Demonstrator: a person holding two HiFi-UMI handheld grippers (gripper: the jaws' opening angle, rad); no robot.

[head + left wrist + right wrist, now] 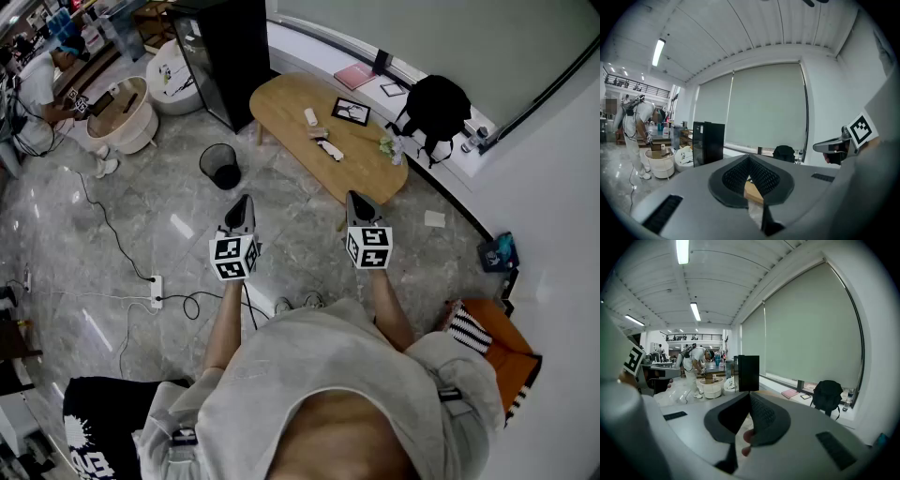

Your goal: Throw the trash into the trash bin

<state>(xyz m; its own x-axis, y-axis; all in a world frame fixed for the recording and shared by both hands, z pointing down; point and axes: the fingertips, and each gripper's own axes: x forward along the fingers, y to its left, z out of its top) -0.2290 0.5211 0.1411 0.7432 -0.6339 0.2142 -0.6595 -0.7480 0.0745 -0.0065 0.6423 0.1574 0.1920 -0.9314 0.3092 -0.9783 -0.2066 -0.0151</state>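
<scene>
Trash is seen lying on the oval wooden counter (281,101) at the far side of the room: a pale crumpled piece (310,116) and a white scrap (331,151), both set near a small framed picture (352,112). The black mesh trash bin (222,166) is placed on the grey floor (141,225) just left of the counter, beyond the left gripper (246,200). This gripper and the right gripper (353,197) are held side by side over the floor, on the near side of the counter, and are pointed toward it. Both pairs of jaws are pressed together, and nothing is clamped between them. A black backpack (436,108) is propped on the ledge at the far right.
</scene>
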